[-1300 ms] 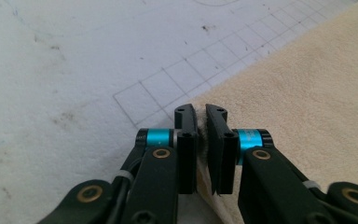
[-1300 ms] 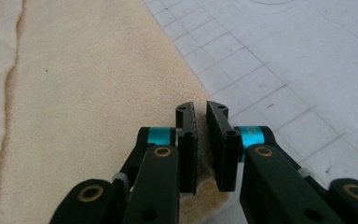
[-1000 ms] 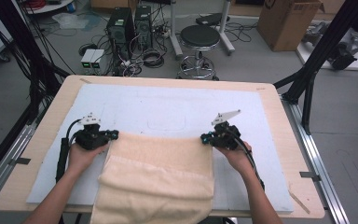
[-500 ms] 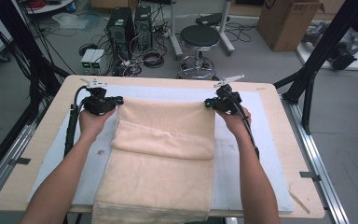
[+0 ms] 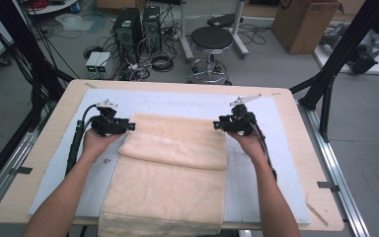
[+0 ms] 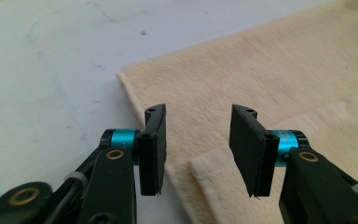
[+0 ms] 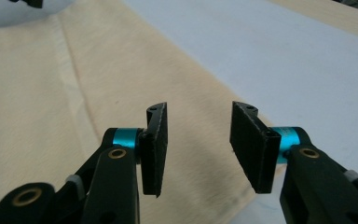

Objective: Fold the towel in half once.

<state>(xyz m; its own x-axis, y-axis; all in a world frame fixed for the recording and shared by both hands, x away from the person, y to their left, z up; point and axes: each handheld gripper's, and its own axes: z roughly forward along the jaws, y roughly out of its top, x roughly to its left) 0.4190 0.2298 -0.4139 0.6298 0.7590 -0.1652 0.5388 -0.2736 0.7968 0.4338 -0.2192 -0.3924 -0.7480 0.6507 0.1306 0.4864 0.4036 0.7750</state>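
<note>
The left gripper [image 5: 128,126] sat at the far left corner of the cream towel [image 5: 172,182], its jaws having just been opening; in the left gripper view [image 6: 196,149] they stood spread with nothing pinched, the towel's edge and a folded lip lying on the mat below the gap. The towel lay down the middle of the pale blue mat [image 5: 296,163] on the wooden table [image 5: 29,163], its far part doubled back into a fold, its near end hanging over the table's near edge. The right gripper [image 5: 218,125] sat at the towel's far right corner, and its jaws had likewise just been opening. In the right gripper view [image 7: 196,149] they were parted and empty, above the towel's [image 7: 121,84] right border, with bare mat [image 7: 279,60] to the right.
</note>
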